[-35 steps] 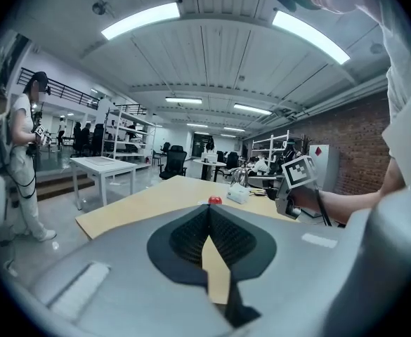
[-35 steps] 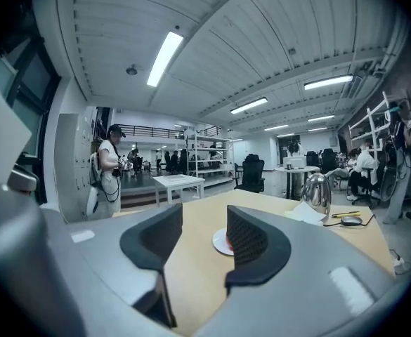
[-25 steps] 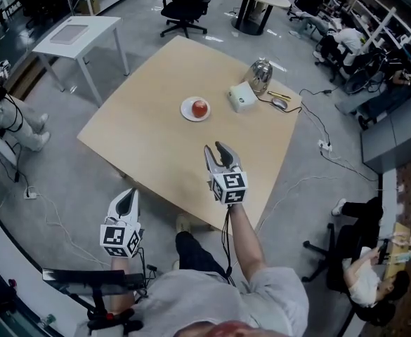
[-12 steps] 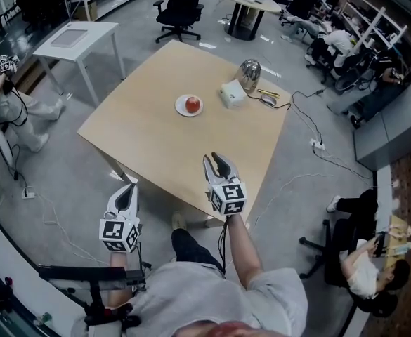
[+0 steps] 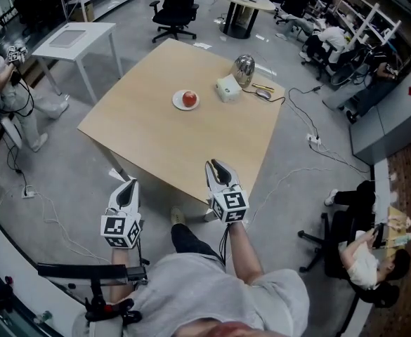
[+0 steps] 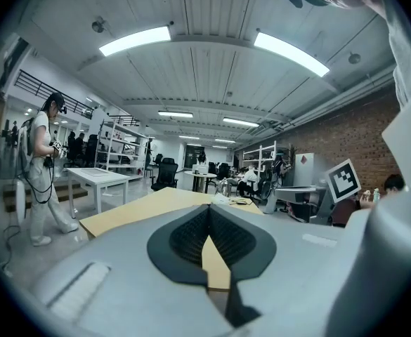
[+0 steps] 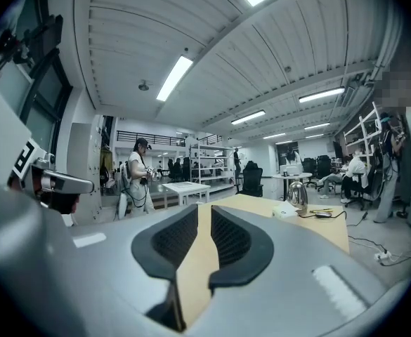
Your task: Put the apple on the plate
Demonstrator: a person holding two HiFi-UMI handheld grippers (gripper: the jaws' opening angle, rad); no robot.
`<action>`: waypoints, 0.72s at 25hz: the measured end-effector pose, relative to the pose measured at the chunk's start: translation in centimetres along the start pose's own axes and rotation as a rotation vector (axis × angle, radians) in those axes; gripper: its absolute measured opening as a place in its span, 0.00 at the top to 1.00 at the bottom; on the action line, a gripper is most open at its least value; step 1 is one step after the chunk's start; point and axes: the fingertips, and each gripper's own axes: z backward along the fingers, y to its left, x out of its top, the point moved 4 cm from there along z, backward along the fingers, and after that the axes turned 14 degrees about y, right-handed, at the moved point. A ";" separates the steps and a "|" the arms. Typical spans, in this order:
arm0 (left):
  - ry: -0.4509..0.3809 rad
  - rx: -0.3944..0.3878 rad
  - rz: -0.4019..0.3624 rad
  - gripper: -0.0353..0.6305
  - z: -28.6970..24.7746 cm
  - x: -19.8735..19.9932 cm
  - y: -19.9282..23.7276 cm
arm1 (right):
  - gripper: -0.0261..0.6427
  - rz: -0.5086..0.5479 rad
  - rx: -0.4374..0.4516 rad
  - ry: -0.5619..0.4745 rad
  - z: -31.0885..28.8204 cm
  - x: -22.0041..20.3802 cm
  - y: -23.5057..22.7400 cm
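Resting on plate, apple; right claw, empty, has just been closing.

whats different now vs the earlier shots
The right gripper and left gripper have drawn back from the table. The right gripper's jaws have just been closing to a narrow gap, nothing between them. The left gripper stays shut and empty; the apple still sits on the plate.

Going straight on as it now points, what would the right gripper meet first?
Probably the bare table: it fills the narrow gap where the right gripper has just been closing its empty jaws. Depth is unclear.
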 end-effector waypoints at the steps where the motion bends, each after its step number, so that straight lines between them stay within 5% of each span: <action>1: -0.001 -0.007 -0.001 0.92 0.0 -0.1 -0.3 | 0.87 0.001 -0.001 -0.001 0.4 -0.2 0.2; 18: -0.047 -0.028 -0.047 0.92 1.9 0.9 -2.0 | 0.95 -0.060 -0.002 -0.021 6.2 -3.0 2.1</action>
